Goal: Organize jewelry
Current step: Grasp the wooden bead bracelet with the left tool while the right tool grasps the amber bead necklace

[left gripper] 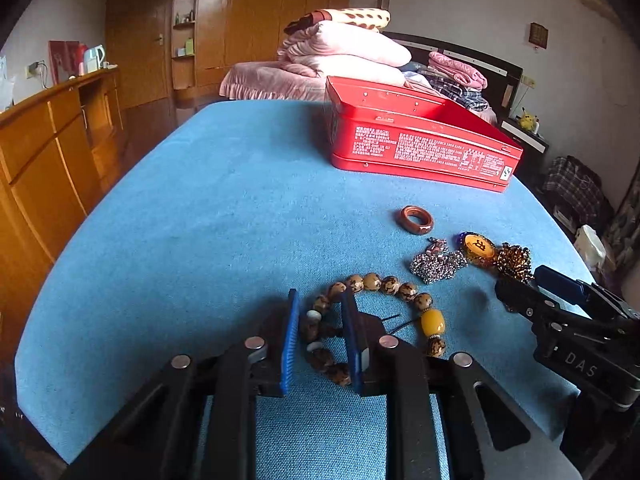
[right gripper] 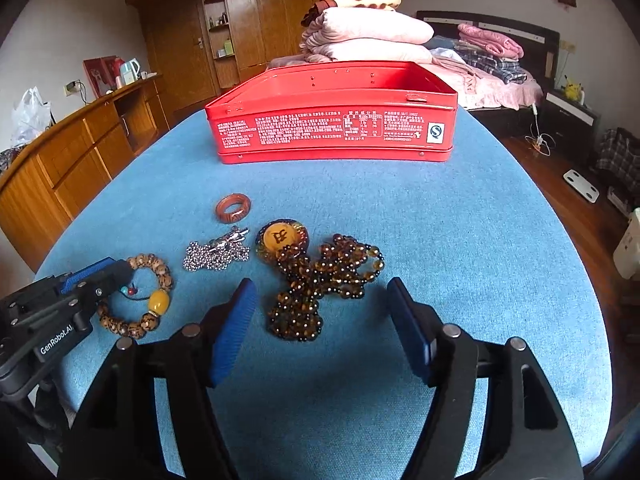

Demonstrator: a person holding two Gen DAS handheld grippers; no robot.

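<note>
Left gripper (left gripper: 322,336), low centre of its own view, has its blue pads closed on one side of the wooden bead bracelet (left gripper: 376,316); I see the bracelet's amber bead lying just right of the pads on the blue cloth (left gripper: 200,200); right gripper (right gripper: 322,328), low centre of its view, stands with jaws wide apart and nothing between the pads; the dark amber bead necklace (right gripper: 320,280) lies heaped just beyond its tips; slightly farther, left of that heap, I see a silver ball chain (right gripper: 216,254) and a yellow oval pendant (right gripper: 280,238) beside it; farther again lies a brown ring (right gripper: 234,208), apart from the others; at upper centre the open red tin (right gripper: 332,120) sits on the cloth, well apart from the jewellery; behind it, folded pink bedding (right gripper: 368,40).
</note>
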